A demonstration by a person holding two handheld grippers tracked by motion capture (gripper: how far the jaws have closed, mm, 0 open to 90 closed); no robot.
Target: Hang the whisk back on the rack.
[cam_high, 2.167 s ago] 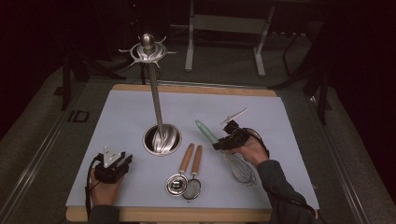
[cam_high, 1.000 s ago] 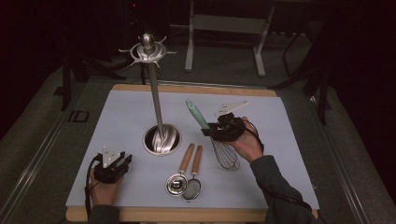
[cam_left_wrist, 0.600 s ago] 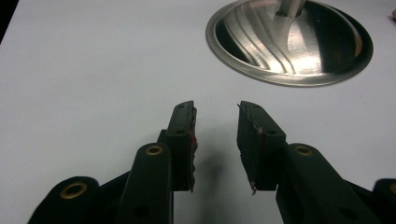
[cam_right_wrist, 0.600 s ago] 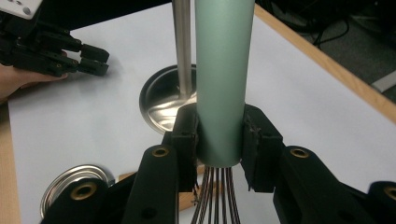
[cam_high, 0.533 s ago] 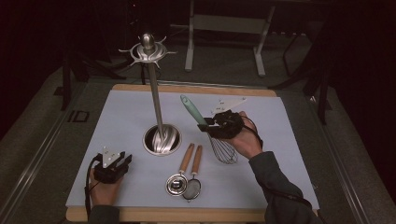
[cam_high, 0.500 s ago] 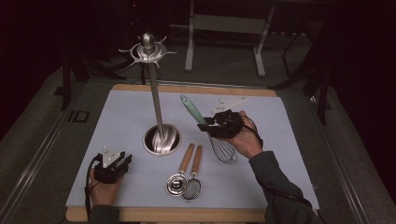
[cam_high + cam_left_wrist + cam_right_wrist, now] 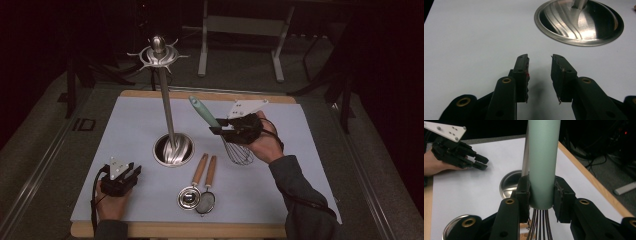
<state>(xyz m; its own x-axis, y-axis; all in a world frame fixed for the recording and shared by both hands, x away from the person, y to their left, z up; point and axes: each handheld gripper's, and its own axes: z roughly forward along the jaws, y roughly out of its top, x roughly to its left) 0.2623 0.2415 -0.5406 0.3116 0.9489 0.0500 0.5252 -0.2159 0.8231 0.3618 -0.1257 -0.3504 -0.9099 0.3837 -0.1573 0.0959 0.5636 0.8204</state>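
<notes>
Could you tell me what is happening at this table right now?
The right gripper is shut on the green handle of a whisk and holds it off the white mat, wires hanging down, beside the steel utensil stand. The left gripper rests open near the stand's base. Two wooden-handled utensils lie on the mat.

The high view looks forward and down from above the person's side, taking in the whole white surface with dark floor beyond. The left tool camera sits low and close, facing along its jaws across the surface to the stand's steel base, which the high view has mid-surface. The right tool camera rides higher and very near the whisk, facing across to the left tool and that base.
</notes>
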